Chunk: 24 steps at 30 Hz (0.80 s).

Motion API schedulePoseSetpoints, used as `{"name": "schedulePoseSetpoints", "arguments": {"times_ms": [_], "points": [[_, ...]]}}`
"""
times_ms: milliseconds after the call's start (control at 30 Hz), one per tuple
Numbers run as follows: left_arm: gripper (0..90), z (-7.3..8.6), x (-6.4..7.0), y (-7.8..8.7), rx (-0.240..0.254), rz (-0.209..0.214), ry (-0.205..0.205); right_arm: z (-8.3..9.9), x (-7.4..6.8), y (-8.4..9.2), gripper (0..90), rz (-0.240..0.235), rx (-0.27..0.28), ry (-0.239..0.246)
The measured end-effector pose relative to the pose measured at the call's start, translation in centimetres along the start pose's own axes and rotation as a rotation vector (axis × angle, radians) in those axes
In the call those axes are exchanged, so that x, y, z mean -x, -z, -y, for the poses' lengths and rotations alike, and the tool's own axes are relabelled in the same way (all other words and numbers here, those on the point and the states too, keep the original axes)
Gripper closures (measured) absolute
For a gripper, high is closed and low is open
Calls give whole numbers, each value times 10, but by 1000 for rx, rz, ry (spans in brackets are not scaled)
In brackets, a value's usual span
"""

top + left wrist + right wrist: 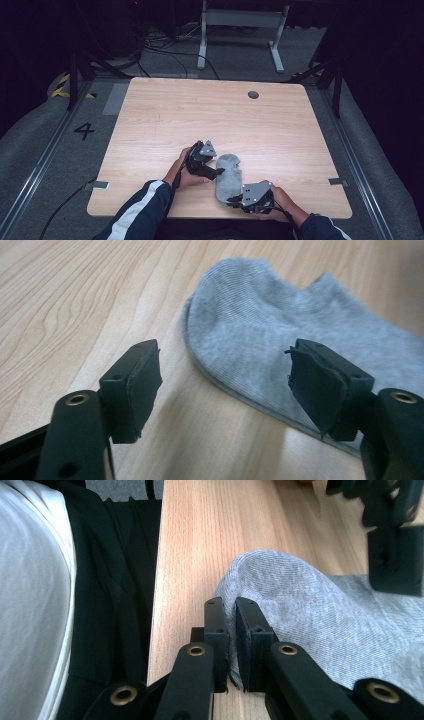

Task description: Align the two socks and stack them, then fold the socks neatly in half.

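A grey ankle sock point(227, 175) lies flat on the wooden table point(200, 115) near its front edge. My left gripper point(219, 171) reaches it from the left, at the sock's far half. In the left gripper view its jaws stand apart point(225, 375), one pad over bare wood and the other over the sock point(280, 330), neither pressing on it. My right gripper point(233, 201) comes in from the right at the sock's near end. In the right gripper view its jaws point(231, 610) are shut on the sock's edge point(310, 605), with fabric pinched between the pads.
The table's front edge point(157, 580) runs just beside the right gripper, with the person's dark and white clothing beyond it. A round cable hole point(253, 94) sits at the far right of the table. A white frame point(240, 20) and cables lie on the floor behind.
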<state>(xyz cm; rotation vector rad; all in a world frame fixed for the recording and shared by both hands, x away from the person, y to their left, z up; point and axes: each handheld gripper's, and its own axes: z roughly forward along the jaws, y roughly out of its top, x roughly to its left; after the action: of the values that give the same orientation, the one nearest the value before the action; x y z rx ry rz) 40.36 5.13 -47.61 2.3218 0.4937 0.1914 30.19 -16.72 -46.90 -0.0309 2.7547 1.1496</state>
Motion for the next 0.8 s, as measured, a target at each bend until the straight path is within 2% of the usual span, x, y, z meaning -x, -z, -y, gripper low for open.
{"name": "schedulePoseSetpoints", "arguments": {"times_ms": [133,267,400,567,600,700,800], "points": [[274,-1,3,-3,-10,27,-14,-1,0,3,853,6,2,-6],[270,-1,3,-6,-18,29,-21,0,-1,3,853,8,-1,-9],[263,1,2,-7,-7,43,-6,-1,-3,6,855,21,-2,-4],[263,-1,4,-9,-6,55,-18,-5,-2,17,856,35,29,1],[260,-2,5,-10,-3,56,-8,-5,-2,19,856,38,35,-1],[252,-5,6,-13,-8,64,-30,-5,-1,25,857,46,45,5],[252,-6,7,-15,-10,65,-29,-6,-1,30,857,56,59,2]]}}
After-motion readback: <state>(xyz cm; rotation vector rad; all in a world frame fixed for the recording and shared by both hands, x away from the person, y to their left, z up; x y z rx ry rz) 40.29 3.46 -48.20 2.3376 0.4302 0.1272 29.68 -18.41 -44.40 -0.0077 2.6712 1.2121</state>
